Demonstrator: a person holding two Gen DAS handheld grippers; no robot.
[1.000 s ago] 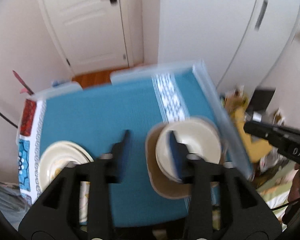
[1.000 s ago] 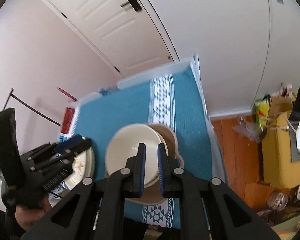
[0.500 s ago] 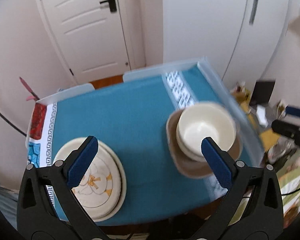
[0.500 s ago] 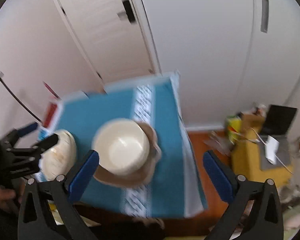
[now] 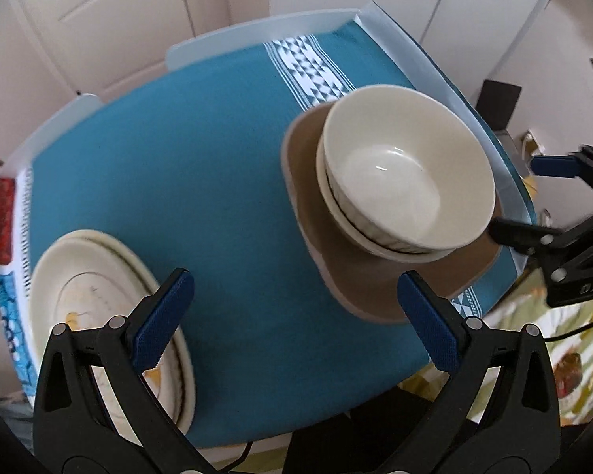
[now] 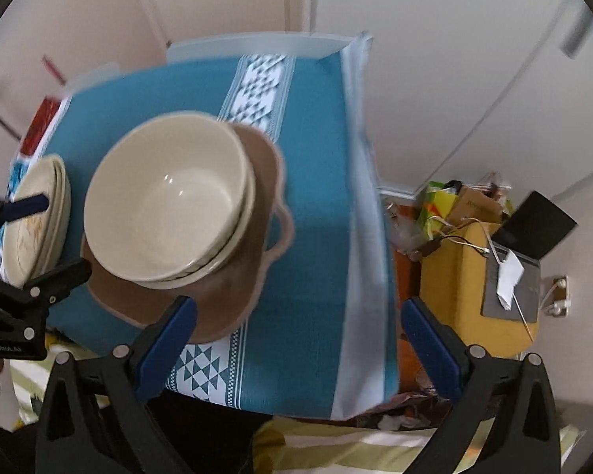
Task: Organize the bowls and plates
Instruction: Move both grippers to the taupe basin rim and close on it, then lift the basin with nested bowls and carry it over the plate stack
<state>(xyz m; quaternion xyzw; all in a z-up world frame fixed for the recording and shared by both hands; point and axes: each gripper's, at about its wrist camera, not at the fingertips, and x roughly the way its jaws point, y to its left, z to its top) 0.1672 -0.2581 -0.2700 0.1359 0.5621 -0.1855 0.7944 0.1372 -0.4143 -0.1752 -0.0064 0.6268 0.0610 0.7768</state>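
Two cream bowls (image 5: 407,173) sit nested on a brown mat (image 5: 359,276) at the right of the teal tablecloth (image 5: 178,158). A stack of cream plates (image 5: 99,296) lies at the near left corner. My left gripper (image 5: 296,316) hangs open above the cloth between plates and bowls, holding nothing. My right gripper (image 6: 296,339) stands wide over the cloth's right edge, beside the bowls (image 6: 166,201) and mat (image 6: 233,300); its jaws are closing slightly with nothing between them. Each gripper shows in the other's view: the right gripper (image 5: 533,199) by the bowls, the left gripper (image 6: 43,241) by the plates (image 6: 39,213).
The small table ends close on all sides, with a white door and cupboard fronts behind it. On the floor to the right stand a yellow box (image 6: 474,276) with cables, a dark laptop (image 6: 537,225) and bags. Striped bedding (image 6: 375,450) lies below the near edge.
Both grippers went from narrow or shut to wide open. Both have come down toward the table, so bowls and plates look larger. The dishes themselves have not moved.
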